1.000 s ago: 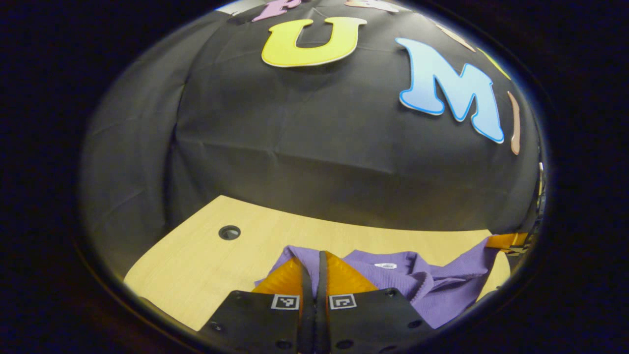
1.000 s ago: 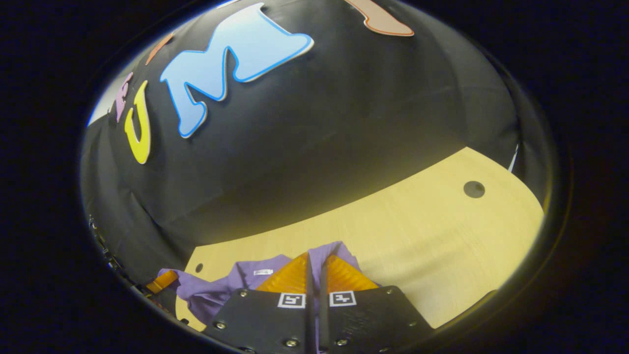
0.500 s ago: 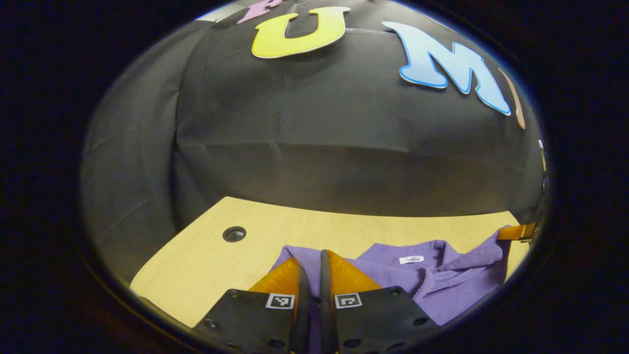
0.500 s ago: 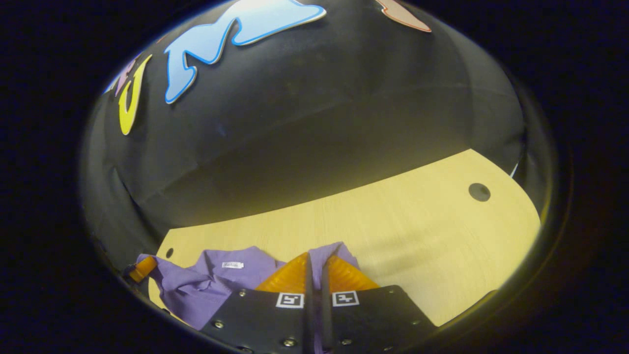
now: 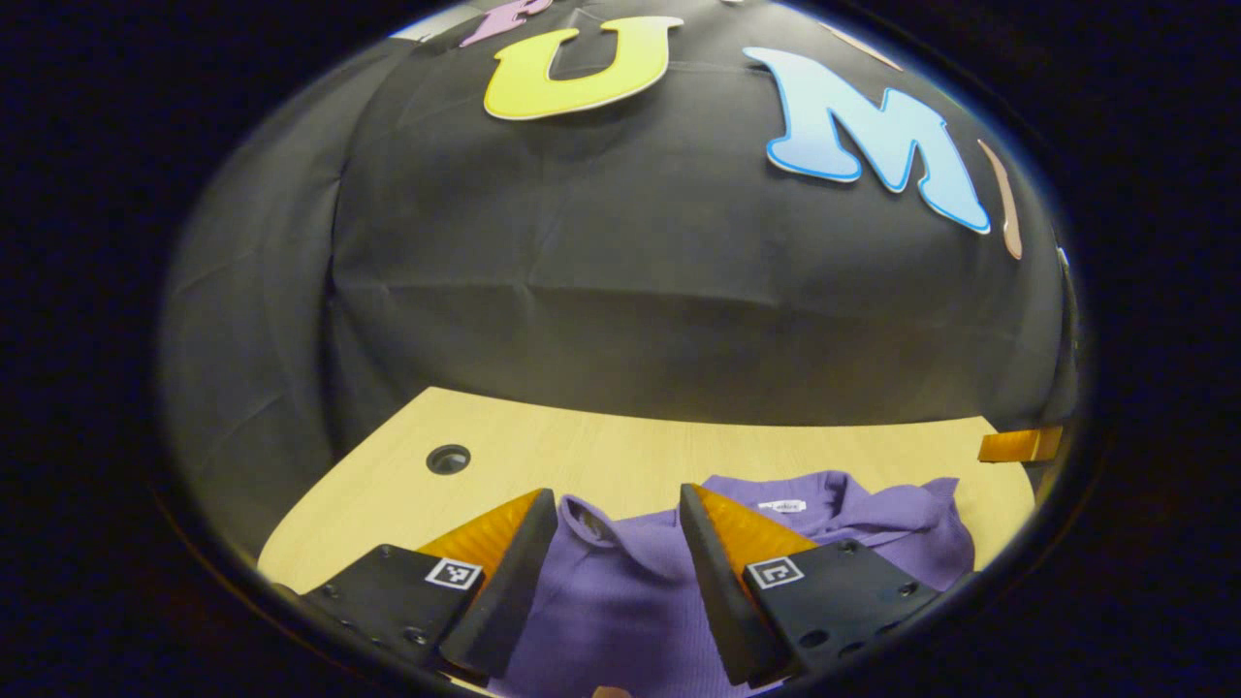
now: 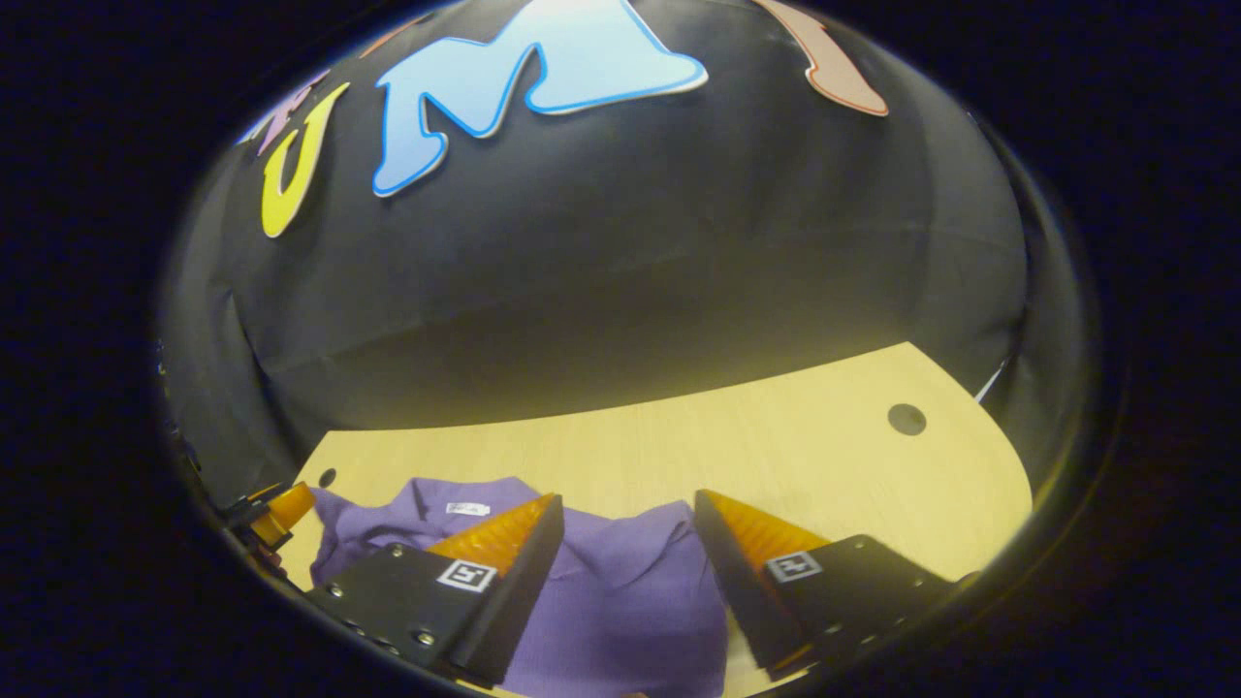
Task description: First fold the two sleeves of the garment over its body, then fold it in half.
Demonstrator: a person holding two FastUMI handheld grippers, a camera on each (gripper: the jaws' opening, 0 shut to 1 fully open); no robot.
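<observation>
A purple knit garment lies rumpled on the light wooden table, its collar with a small white tag toward the back. My left gripper stands open just above the cloth, which shows loose between its fingers. In the right gripper view the same garment spreads under my right gripper, also open, with nothing pinched. The other gripper's tip shows at the far right edge of the left gripper view and at the far left edge of the right gripper view.
The table has a round cable hole at its left part and another hole at its right. The black cloth wall rises close behind the table's far edge. Bare wood lies beyond the garment.
Both grippers were shut on purple cloth; both now stand open and the garment has dropped flat onto the table beneath them.
</observation>
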